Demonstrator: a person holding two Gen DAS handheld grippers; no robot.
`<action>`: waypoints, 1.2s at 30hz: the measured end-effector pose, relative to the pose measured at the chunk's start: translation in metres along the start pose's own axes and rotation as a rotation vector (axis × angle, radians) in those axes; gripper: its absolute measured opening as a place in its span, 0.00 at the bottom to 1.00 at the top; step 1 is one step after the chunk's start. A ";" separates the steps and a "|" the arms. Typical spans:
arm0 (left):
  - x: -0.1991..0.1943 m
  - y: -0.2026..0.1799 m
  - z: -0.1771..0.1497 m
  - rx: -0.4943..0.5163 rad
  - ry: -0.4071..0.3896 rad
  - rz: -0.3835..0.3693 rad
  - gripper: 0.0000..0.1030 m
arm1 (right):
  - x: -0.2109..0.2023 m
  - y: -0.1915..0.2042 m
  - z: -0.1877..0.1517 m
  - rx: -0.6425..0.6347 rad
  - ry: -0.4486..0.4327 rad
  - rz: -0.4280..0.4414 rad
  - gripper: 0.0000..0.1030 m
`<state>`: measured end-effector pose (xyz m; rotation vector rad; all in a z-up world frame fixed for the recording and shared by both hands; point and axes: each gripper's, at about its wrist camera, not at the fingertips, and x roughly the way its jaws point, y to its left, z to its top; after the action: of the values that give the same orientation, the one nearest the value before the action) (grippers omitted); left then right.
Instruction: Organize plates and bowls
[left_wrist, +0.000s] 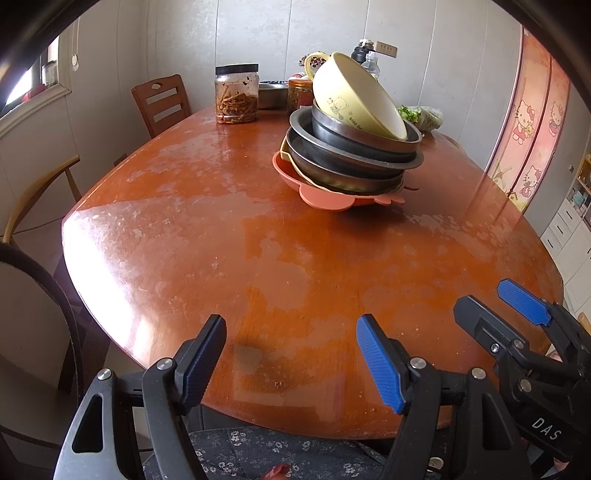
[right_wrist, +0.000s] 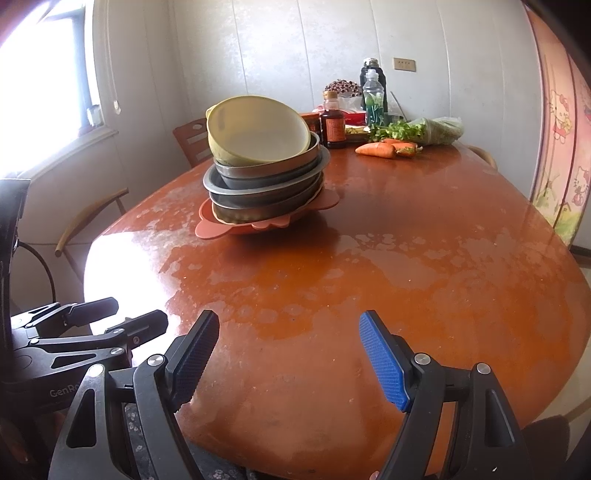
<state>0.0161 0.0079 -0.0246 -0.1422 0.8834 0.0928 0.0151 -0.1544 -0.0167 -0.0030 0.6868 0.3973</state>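
Observation:
A stack of dishes stands on the far part of the brown table (left_wrist: 258, 258). A tilted yellow bowl (left_wrist: 354, 98) lies on top, over several metal bowls (left_wrist: 351, 155), on an orange plate (left_wrist: 325, 197). The stack also shows in the right wrist view, with the yellow bowl (right_wrist: 258, 129), the metal bowls (right_wrist: 264, 184) and the orange plate (right_wrist: 258, 223). My left gripper (left_wrist: 291, 360) is open and empty over the near table edge. My right gripper (right_wrist: 288, 356) is open and empty beside it, and shows in the left wrist view (left_wrist: 491, 306).
A jar of dried food (left_wrist: 236, 94), bottles (right_wrist: 373, 96), a sauce bottle (right_wrist: 332, 123), carrots (right_wrist: 388, 148) and greens (right_wrist: 424, 131) stand at the table's far side. Wooden chairs (left_wrist: 160, 101) stand at the left. A Hello Kitty door (left_wrist: 532, 122) is at right.

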 end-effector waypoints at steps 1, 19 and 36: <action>0.000 0.000 0.000 0.001 0.002 0.002 0.71 | 0.000 0.000 0.000 0.000 0.000 0.000 0.77; 0.000 -0.002 0.001 0.000 -0.001 -0.003 0.71 | 0.002 0.001 -0.001 0.007 0.008 0.000 0.77; 0.002 -0.001 0.000 -0.006 0.001 -0.002 0.71 | 0.004 -0.001 -0.002 0.010 0.007 -0.004 0.77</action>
<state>0.0171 0.0068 -0.0258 -0.1484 0.8844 0.0935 0.0168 -0.1538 -0.0207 0.0034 0.6954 0.3898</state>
